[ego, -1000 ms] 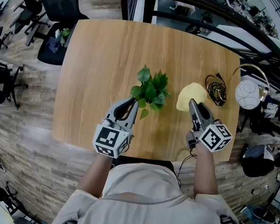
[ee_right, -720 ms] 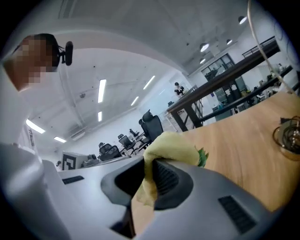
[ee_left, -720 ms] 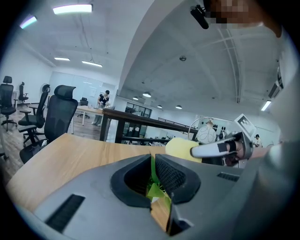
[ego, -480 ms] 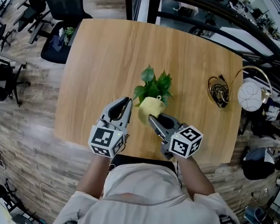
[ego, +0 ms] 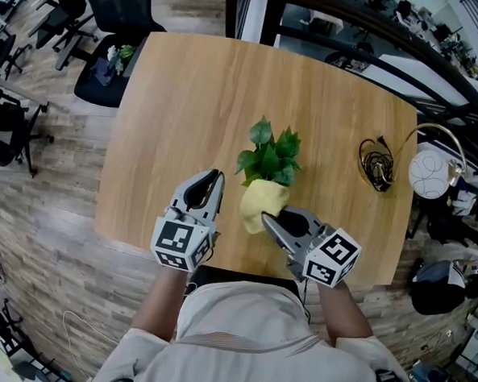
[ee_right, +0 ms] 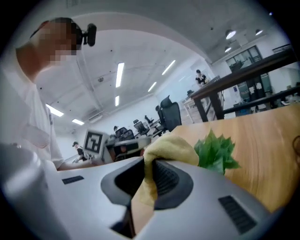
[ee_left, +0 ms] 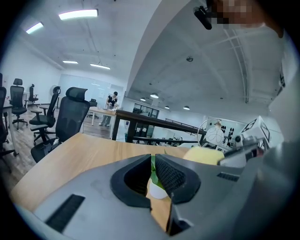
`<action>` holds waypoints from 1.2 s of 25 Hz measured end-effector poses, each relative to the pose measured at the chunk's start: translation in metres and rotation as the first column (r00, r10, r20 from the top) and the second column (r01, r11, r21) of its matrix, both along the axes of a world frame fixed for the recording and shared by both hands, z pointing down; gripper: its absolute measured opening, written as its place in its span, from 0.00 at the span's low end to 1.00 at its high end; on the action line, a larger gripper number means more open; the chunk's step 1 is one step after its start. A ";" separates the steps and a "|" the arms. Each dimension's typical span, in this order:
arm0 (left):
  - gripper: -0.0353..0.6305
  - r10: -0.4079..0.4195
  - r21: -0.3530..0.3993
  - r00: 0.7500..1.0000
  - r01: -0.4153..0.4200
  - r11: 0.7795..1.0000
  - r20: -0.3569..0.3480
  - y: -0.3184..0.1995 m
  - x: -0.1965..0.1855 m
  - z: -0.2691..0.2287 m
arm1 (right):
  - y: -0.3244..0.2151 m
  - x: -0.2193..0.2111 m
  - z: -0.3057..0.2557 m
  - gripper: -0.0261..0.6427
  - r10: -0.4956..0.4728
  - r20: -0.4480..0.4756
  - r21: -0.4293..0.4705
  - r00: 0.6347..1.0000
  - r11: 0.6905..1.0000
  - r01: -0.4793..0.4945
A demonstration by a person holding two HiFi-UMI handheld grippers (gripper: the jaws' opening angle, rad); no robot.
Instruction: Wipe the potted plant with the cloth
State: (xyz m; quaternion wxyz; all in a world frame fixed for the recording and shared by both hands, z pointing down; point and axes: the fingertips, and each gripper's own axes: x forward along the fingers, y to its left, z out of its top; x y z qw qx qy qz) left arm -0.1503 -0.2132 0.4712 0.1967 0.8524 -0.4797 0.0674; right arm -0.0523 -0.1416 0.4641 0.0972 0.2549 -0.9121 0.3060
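So, one potted plant (ego: 269, 157) sits around the middle of the wooden bench (ego: 188, 102): small, with a bunch of bright green pointed leaves. From the head view you only get the foliage. The left gripper view is the one that shows its little white pot (ee_left: 157, 191), peeking through behind the tongs. One cloth (ego: 262, 204) too, pale yellow and soft-looking, bunched into a lump right up against the near side of the leaves. Two grippers: the right tongs (ego: 265, 220) are pinching that cloth, and the right gripper view shows it best, with the fabric folded down between the ribbed pads (ee_right: 164, 178) and puffing out above them. The left tongs (ego: 216, 177) hang just left of the plant, pressed together down to a thin slit with nothing caught in them. The head view also has a coil of dark cable (ego: 375, 164) over at the bench's right side, well apart from the plant.
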 end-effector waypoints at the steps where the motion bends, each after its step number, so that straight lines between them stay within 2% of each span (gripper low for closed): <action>1: 0.11 -0.004 0.001 1.000 0.004 1.000 0.000 0.000 -0.003 -0.001 | -0.016 0.005 -0.012 0.18 0.047 0.026 0.021 0.999 0.999 -0.048; 3: 0.11 -0.012 0.004 1.000 0.012 1.000 -0.002 0.001 -0.007 -0.002 | -0.050 0.015 -0.029 0.18 0.144 0.054 0.047 0.988 0.988 -0.147; 5: 0.11 -0.017 0.005 1.000 0.017 1.000 -0.004 0.002 -0.010 -0.003 | -0.081 0.020 -0.031 0.18 0.217 0.037 0.067 0.976 0.973 -0.219; 7: 0.11 -0.021 0.008 1.000 0.021 1.000 -0.005 0.003 -0.013 -0.004 | -0.104 0.015 -0.021 0.18 0.256 0.000 0.070 0.967 0.964 -0.255; 9: 0.11 -0.028 0.009 1.000 0.028 1.000 -0.005 0.003 -0.017 -0.004 | -0.116 0.000 -0.002 0.18 0.256 -0.036 0.037 0.966 0.966 -0.255; 12: 0.11 -0.050 0.006 0.999 0.050 0.999 -0.006 0.004 -0.026 -0.004 | -0.107 -0.033 0.023 0.18 0.187 -0.078 -0.039 0.979 0.981 -0.191; 15: 0.11 -0.085 0.003 0.996 0.085 0.996 -0.011 0.003 -0.041 -0.004 | -0.081 -0.064 0.031 0.18 0.086 -0.078 -0.090 0.993 0.992 -0.093; 21: 0.11 -0.130 0.017 0.991 0.130 0.991 -0.014 -0.001 -0.064 -0.010 | -0.028 -0.099 0.047 0.18 -0.078 -0.096 -0.150 0.992 0.987 0.063; 23: 0.11 -0.129 0.023 0.992 0.129 0.991 -0.016 -0.001 -0.065 -0.012 | -0.021 -0.096 0.043 0.18 -0.083 -0.094 -0.125 0.992 0.990 0.071; 25: 0.11 -0.124 0.029 0.992 0.125 0.992 -0.018 0.000 -0.064 -0.014 | -0.025 -0.085 0.026 0.18 -0.046 -0.076 -0.054 0.996 0.998 0.042; 28: 0.11 -0.109 0.039 0.994 0.110 0.993 -0.020 0.002 -0.060 -0.018 | -0.040 -0.055 -0.015 0.18 0.055 -0.018 0.070 0.998 0.996 -0.053; 30: 0.11 -0.092 0.051 0.995 0.093 0.994 -0.023 0.003 -0.055 -0.023 | -0.051 -0.027 -0.042 0.18 0.140 0.017 0.144 0.990 0.980 -0.141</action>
